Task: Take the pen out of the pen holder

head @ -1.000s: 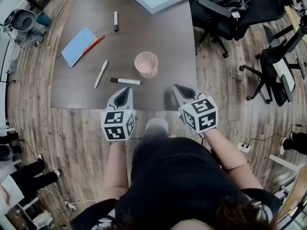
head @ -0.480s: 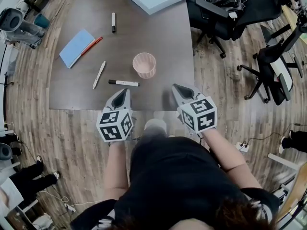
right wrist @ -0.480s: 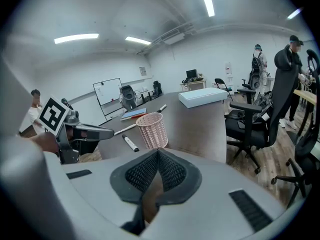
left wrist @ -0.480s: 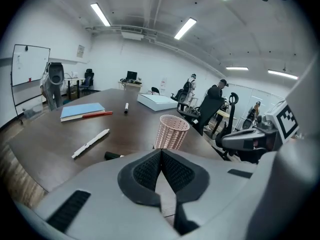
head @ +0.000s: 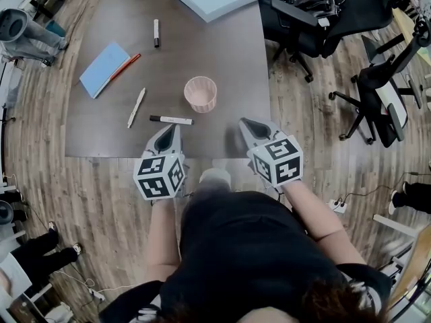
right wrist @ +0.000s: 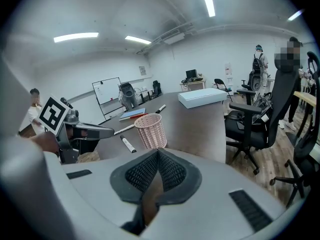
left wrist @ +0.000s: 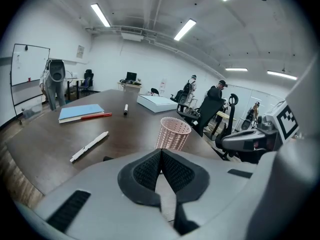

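Pen holder [head: 201, 93]: standing upright on worktop [head: 229, 59], looking empty. Marker [head: 171, 120] and white pen [head: 136, 108] lying flat beside it, likely set out. Left gripper [head: 176, 126], right gripper [head: 243, 121]: fingers pressing together, gripping nothing, hovering at the near edge.

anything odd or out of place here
The pink mesh pen holder stands upright with no pen sticking out. The pens lie loose on the dark table: a white pen, a black-capped white marker, a second marker farther back, and a red pen at the blue notebook's edge.

Grey left tool [head: 176, 126], right tool [head: 243, 122], black ribbed pads [left wrist: 145, 172], marker cubes [head: 159, 177], black top [head: 249, 247]
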A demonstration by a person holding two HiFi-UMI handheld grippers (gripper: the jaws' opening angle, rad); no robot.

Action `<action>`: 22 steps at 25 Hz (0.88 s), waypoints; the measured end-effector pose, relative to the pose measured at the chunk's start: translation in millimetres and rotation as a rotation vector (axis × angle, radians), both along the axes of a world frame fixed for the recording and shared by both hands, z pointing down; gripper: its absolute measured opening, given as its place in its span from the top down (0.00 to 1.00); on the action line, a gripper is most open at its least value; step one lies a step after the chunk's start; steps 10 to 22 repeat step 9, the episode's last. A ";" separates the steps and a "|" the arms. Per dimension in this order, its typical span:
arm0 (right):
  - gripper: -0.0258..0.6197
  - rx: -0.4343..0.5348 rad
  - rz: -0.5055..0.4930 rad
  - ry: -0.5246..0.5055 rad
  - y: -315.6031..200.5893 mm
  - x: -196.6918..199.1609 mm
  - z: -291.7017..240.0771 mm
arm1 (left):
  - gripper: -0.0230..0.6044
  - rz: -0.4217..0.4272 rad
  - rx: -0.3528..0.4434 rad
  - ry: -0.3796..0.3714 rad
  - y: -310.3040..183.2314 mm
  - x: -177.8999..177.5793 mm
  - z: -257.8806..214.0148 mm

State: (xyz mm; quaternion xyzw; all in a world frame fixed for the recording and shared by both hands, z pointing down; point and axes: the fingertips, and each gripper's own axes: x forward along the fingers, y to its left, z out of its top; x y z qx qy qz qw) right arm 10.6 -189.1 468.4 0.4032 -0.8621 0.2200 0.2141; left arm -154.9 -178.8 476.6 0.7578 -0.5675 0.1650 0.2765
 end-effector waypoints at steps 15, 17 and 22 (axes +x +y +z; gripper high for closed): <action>0.93 -0.011 -0.012 0.005 -8.1 -10.1 4.8 | 0.92 0.004 -0.007 -0.013 -8.8 -10.4 5.0; 0.93 -0.011 -0.012 0.005 -8.1 -10.1 4.8 | 0.92 0.004 -0.007 -0.013 -8.8 -10.4 5.0; 0.93 -0.011 -0.012 0.005 -8.1 -10.1 4.8 | 0.92 0.004 -0.007 -0.013 -8.8 -10.4 5.0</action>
